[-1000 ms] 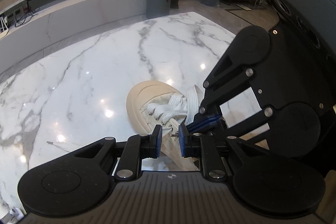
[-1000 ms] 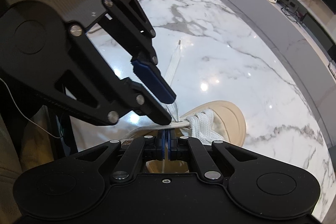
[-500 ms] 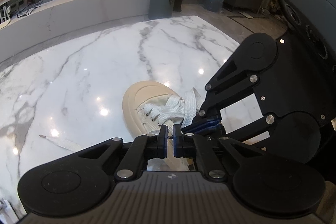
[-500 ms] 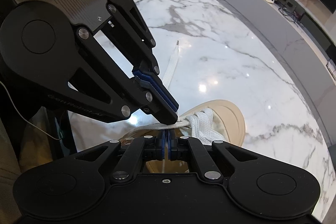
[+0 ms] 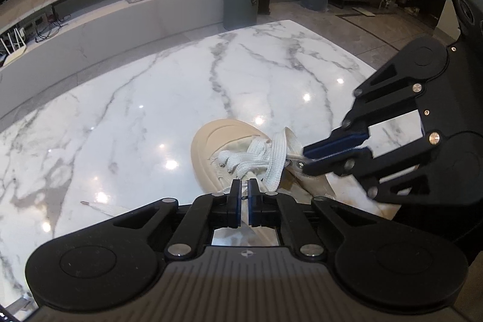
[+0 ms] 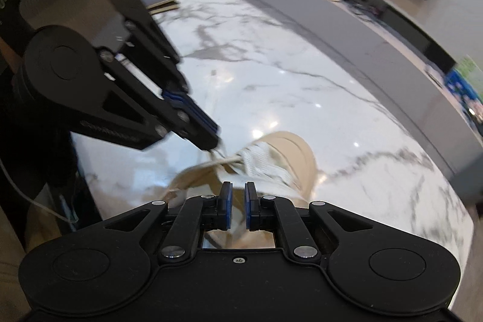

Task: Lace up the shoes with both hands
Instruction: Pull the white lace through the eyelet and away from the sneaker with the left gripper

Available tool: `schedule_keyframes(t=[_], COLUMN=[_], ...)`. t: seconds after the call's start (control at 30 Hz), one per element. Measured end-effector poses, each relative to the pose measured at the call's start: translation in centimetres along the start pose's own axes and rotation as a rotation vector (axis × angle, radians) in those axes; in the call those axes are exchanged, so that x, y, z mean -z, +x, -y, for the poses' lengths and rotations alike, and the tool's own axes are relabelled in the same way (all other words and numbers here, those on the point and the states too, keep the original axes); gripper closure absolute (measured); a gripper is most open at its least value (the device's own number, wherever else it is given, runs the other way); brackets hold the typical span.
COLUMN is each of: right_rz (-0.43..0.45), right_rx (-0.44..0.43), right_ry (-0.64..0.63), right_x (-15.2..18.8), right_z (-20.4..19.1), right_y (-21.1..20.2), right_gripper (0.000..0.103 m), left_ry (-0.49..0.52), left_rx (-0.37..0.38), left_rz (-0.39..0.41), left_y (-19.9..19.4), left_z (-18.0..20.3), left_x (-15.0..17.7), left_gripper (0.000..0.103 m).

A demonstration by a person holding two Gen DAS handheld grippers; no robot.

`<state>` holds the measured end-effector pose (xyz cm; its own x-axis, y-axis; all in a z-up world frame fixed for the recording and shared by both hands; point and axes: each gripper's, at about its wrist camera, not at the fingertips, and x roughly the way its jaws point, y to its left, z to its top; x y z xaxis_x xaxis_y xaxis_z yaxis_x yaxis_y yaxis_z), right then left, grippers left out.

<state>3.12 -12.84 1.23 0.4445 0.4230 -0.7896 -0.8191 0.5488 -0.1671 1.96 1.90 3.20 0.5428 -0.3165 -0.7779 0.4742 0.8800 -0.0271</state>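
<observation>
Clamped tight on a strand of the white lace (image 5: pixel 273 162): left gripper (image 5: pixel 244 196), low over the beige shoe (image 5: pixel 208 147). Loosening at this moment: right gripper (image 5: pixel 303 159), beside the eyelets, pads parting, perhaps with a thin bit of lace between them; hard to tell through the blur. Shoe close to the near edge of the marble tabletop (image 5: pixel 145 110), toe toward the middle. Loose lace end (image 5: pixel 102 206) flat on the tabletop, left of the shoe.

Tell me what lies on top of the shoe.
On the beige shoe, white laces criss-cross, one wide loop standing up. The tongue beneath them is mostly covered, and the shoe's opening is hidden.
</observation>
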Motion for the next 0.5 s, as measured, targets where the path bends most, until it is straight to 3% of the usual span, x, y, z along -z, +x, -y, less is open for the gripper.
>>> schedule_keyframes(t=[0.3,0.5], right_rz=[0.022,0.04], right_rx=[0.037,0.076], right_ry=[0.166,0.187], right_x=[1.6,1.8], right_z=[1.0,0.6], right_y=[-0.2,-0.6], right_gripper=[0.095,0.086], left_ry=[0.017,0.043], left_rx=[-0.053,-0.062], left_rz=[-0.001,-0.016], left_y=[-1.7,-2.2], left_z=[1.0,1.9], left_x=[-0.1,-0.1], left_gripper=[0.103,0.103])
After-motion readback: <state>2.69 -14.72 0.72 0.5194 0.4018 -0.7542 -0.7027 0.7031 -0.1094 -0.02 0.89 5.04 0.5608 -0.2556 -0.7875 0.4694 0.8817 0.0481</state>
